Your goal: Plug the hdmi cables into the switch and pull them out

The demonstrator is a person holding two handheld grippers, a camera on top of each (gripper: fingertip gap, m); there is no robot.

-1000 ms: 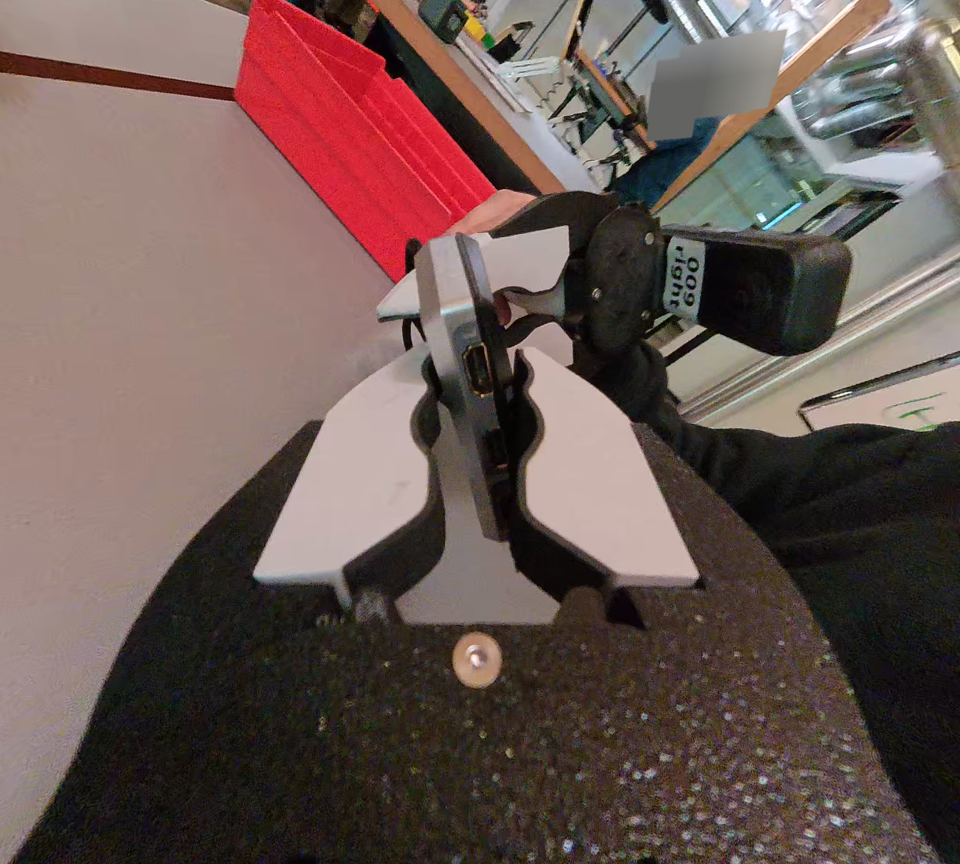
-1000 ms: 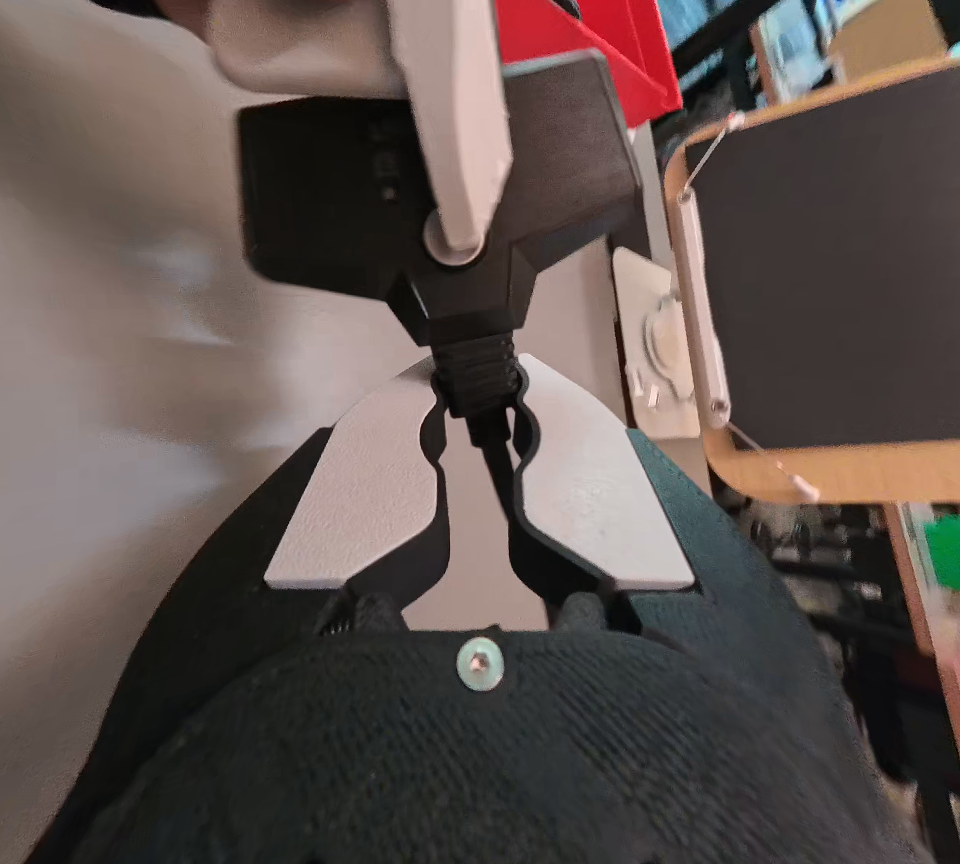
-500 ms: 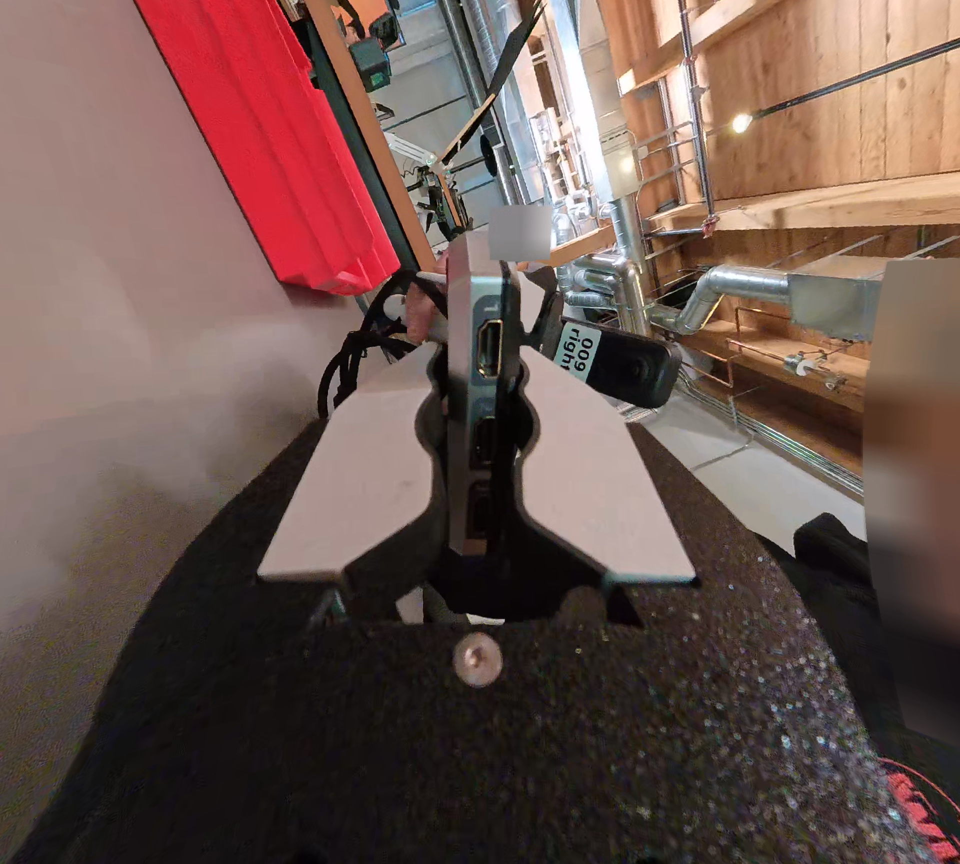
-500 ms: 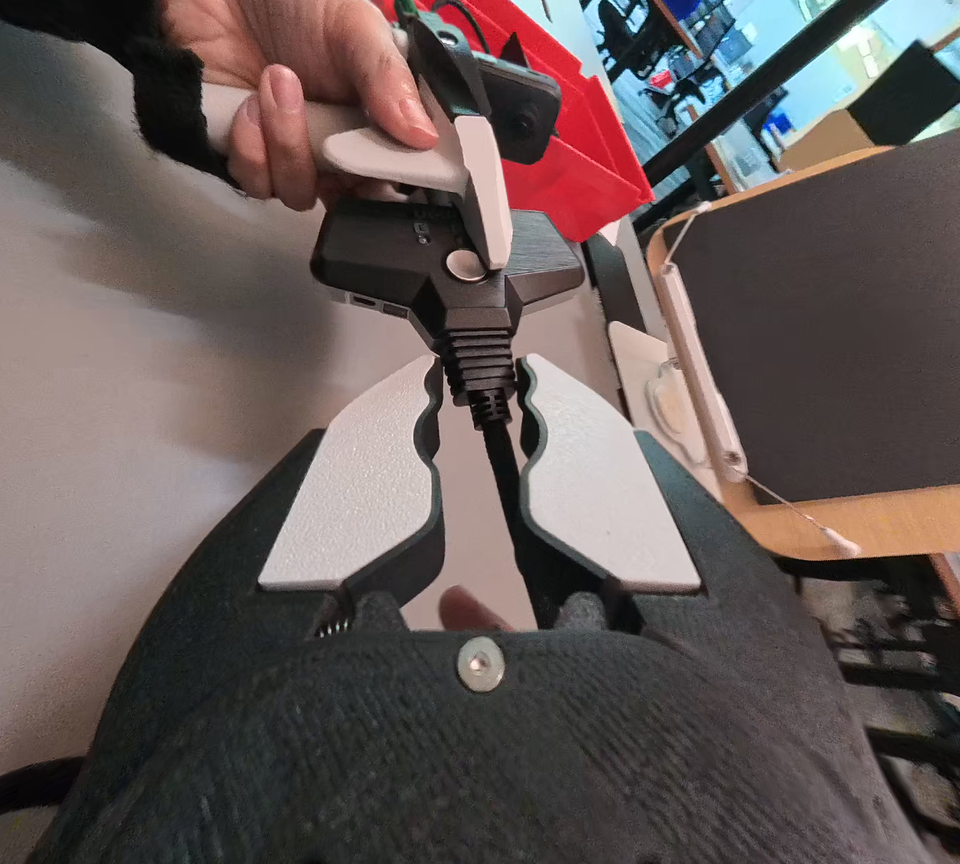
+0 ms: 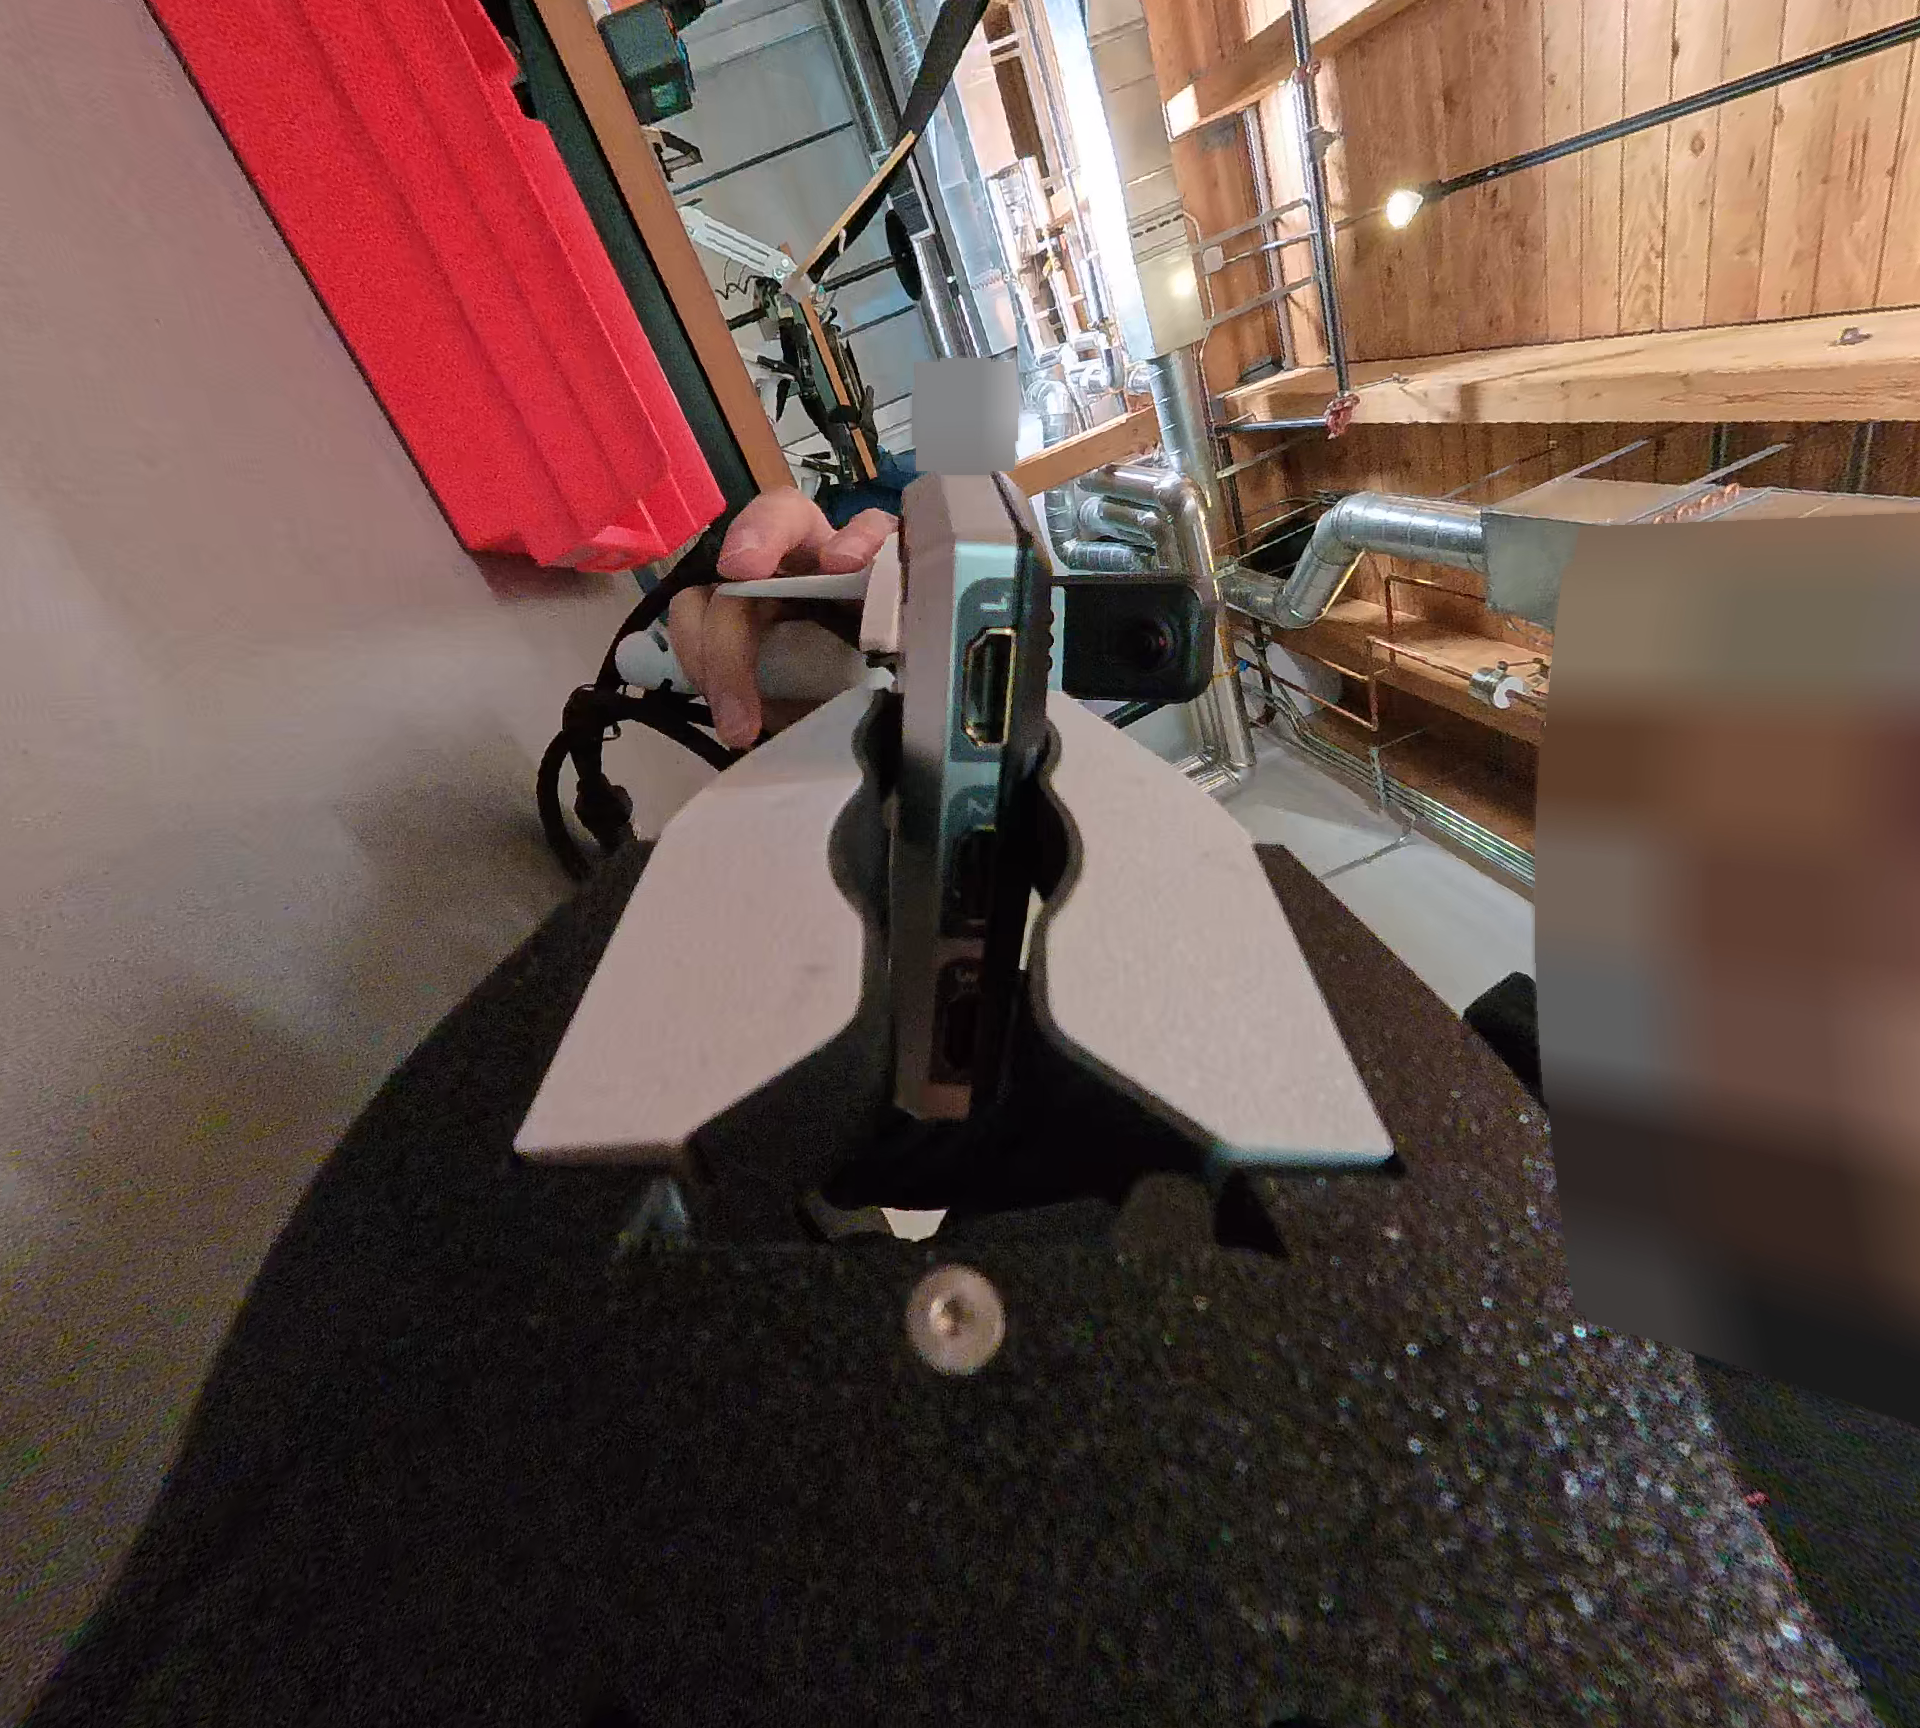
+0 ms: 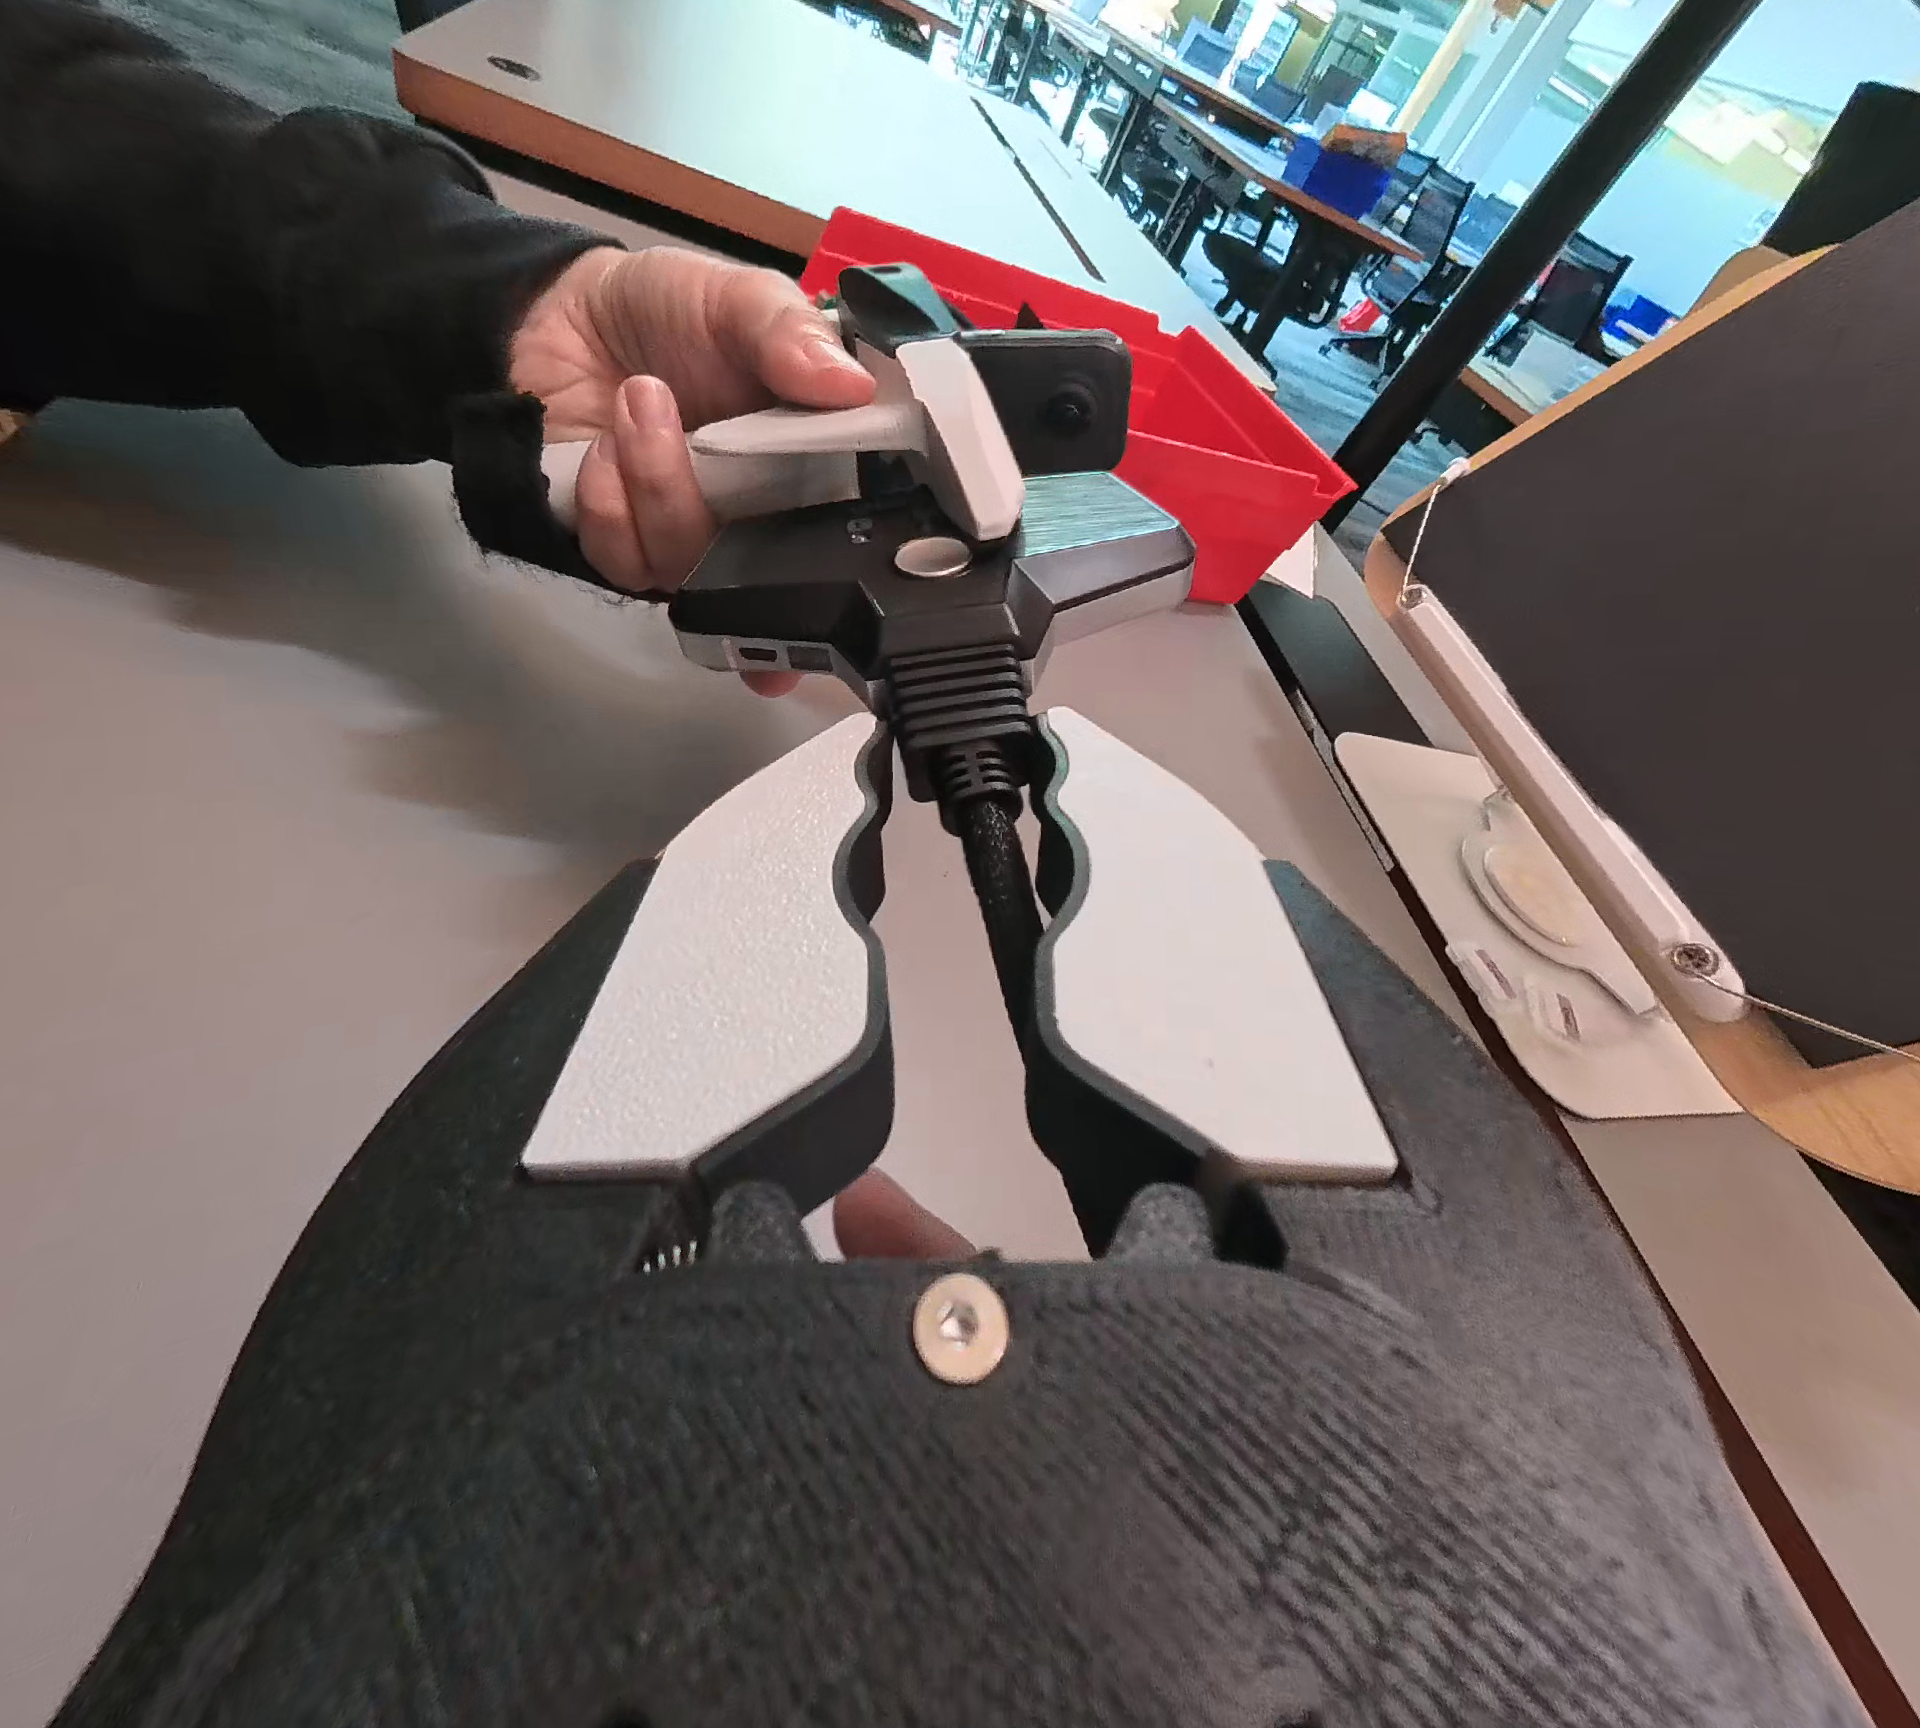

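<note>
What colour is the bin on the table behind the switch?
Red; the bin shows best in the right wrist view, just beyond the switch.

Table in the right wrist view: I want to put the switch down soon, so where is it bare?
Bare: the grey table left of the switch, below the sleeve. Crowded: right side, with the red bin, white base and dark panel.

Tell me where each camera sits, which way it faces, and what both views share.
Left wrist view: rides the left tool, looking along the fingers clamping the switch edge-on; the right hand and its camera show beyond.
Right wrist view: rides the right tool, facing the cable at the switch; the left hand holds the other tool.
Shared: switch, red bin, table.
</note>
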